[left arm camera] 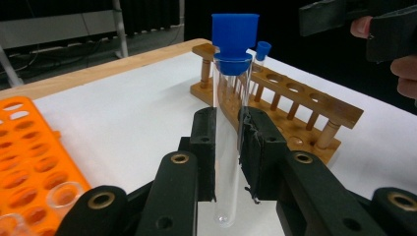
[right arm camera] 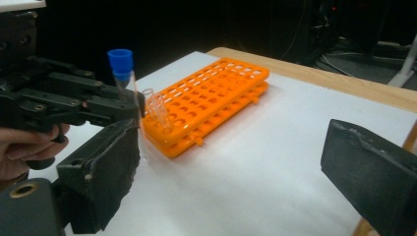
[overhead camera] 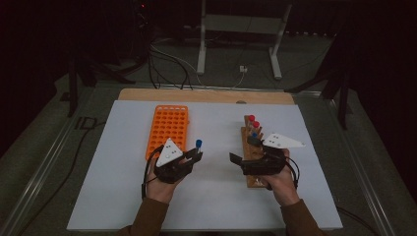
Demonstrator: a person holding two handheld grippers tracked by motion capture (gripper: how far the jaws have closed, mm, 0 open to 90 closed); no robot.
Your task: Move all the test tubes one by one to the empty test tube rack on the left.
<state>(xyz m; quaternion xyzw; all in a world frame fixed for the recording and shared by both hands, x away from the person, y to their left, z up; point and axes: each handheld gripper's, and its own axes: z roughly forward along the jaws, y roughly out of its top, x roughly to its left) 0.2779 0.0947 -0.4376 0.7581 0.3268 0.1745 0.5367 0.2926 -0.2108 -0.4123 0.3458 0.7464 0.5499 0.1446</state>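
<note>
My left gripper [left arm camera: 227,147] pinches the blue-capped tube [left arm camera: 230,98] upright in its fingers, probably for the orange rack [overhead camera: 168,127] toward the counter's far-left corner, while my right gripper [overhead camera: 258,160], fingers spread and empty, hovers over the wooden rack [left arm camera: 295,105].

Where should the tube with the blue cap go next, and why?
Probably a short carry toward the orange rack. The left gripper already has its jaws shut on the blue-capped test tube, held upright above the white table, beside the rack's near end. The rack has many empty holes and a clear tube standing in one. The right gripper is open, near the wooden rack.
</note>
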